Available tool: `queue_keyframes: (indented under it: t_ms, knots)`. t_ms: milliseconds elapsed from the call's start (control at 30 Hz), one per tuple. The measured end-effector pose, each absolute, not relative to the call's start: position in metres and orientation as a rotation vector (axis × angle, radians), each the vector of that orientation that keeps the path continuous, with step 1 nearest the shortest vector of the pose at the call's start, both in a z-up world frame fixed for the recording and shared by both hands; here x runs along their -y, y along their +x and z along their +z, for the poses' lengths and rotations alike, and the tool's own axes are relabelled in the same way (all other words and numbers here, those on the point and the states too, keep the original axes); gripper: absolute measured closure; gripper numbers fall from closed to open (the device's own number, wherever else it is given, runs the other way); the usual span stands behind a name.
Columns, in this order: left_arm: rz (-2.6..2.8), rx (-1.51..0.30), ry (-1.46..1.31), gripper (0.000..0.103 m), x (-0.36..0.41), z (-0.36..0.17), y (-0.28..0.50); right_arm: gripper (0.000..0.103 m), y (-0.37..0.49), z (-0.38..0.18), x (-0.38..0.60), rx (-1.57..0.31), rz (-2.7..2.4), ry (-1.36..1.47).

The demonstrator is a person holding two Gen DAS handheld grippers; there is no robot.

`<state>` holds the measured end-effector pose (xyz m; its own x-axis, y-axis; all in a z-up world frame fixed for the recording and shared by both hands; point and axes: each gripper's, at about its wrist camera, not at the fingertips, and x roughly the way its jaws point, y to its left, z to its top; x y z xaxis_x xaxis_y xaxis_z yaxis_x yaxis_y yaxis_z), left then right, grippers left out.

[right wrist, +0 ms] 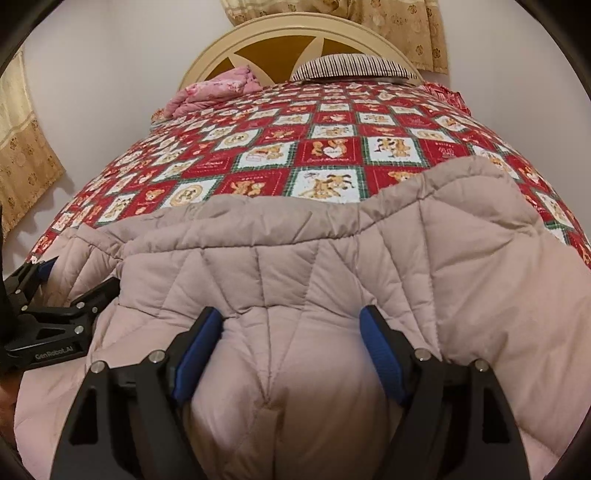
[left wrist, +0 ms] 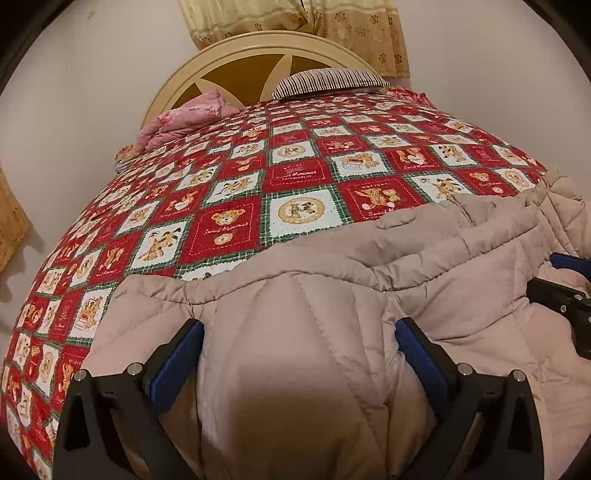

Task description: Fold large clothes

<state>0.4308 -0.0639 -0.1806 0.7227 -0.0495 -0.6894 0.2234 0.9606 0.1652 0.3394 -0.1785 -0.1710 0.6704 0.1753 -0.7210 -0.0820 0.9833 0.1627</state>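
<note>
A beige-pink quilted puffer jacket point(left wrist: 424, 243) point(right wrist: 388, 251) lies bunched on the near end of the bed. In the left wrist view my left gripper point(left wrist: 299, 325) stands open at its widest, pushed down over a hump of the jacket that fills the gap between its blue pads point(left wrist: 177, 365). In the right wrist view my right gripper point(right wrist: 289, 314) is shut on a thick, puckered fold of the jacket that bulges between its pads point(right wrist: 197, 350). The two grippers sit side by side: the right gripper point(left wrist: 565, 291) shows at the left view's right edge, the left gripper point(right wrist: 83, 273) at the right view's left edge.
The bed is covered by a red, white and green teddy-bear quilt point(left wrist: 295, 177). At its far end are a cream headboard point(left wrist: 229, 62), a striped pillow point(left wrist: 328, 83) and a pink bundle of cloth point(left wrist: 184, 118). Beige curtains point(left wrist: 332, 26) hang behind; pale walls stand beyond and to the left.
</note>
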Motion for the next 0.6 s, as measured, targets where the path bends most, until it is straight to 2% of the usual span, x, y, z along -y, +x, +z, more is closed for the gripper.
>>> queue_keyframes:
  t_ms: [600]
  knots:
    - [-0.145, -0.762, 0.255, 0.001, 0.0635, -0.1844, 0.433, 0.021, 0.3426, -0.1764, 0.1727, -0.844, 0.119, 0.085]
